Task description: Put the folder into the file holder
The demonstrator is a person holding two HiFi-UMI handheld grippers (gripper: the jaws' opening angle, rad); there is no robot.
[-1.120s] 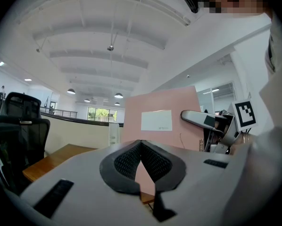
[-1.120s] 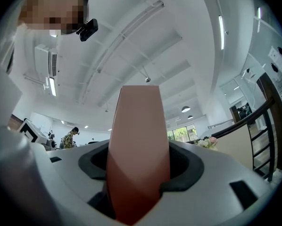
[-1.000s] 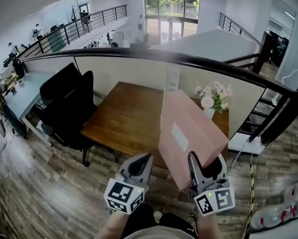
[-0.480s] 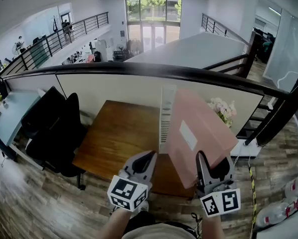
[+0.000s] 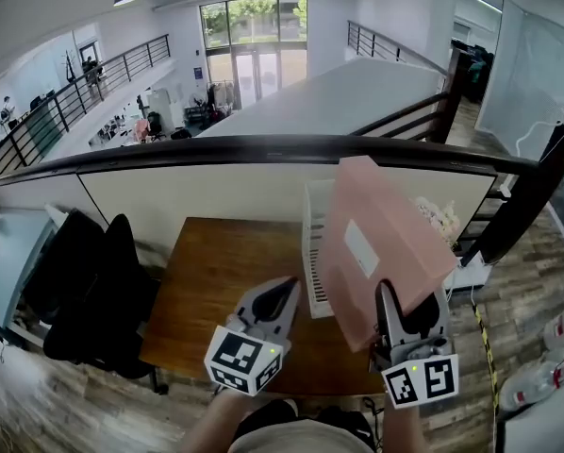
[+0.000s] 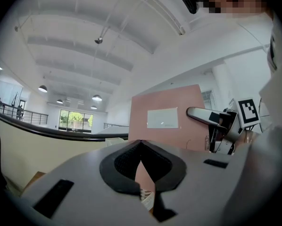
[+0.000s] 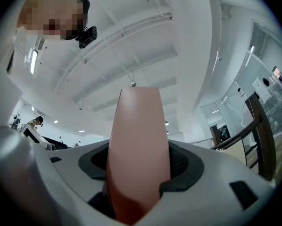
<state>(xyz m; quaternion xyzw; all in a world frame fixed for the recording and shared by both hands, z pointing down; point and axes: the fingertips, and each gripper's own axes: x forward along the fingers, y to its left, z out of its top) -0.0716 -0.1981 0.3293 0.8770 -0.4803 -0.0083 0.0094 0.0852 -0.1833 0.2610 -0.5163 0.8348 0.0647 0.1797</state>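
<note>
**Pink folder held aloft beside the file holder**

A wooden table (image 5: 221, 281) stood against the low balcony wall. Above its right end the pink folder (image 5: 381, 243) hung in the air, tilted, its label facing left, and in the head view it covered the right side of the white file holder (image 5: 312, 243) standing on the table. The right gripper (image 5: 409, 302) was clamped on the folder's lower edge. The left gripper (image 5: 284, 291) hovered beside it, jaws together and empty.
</note>
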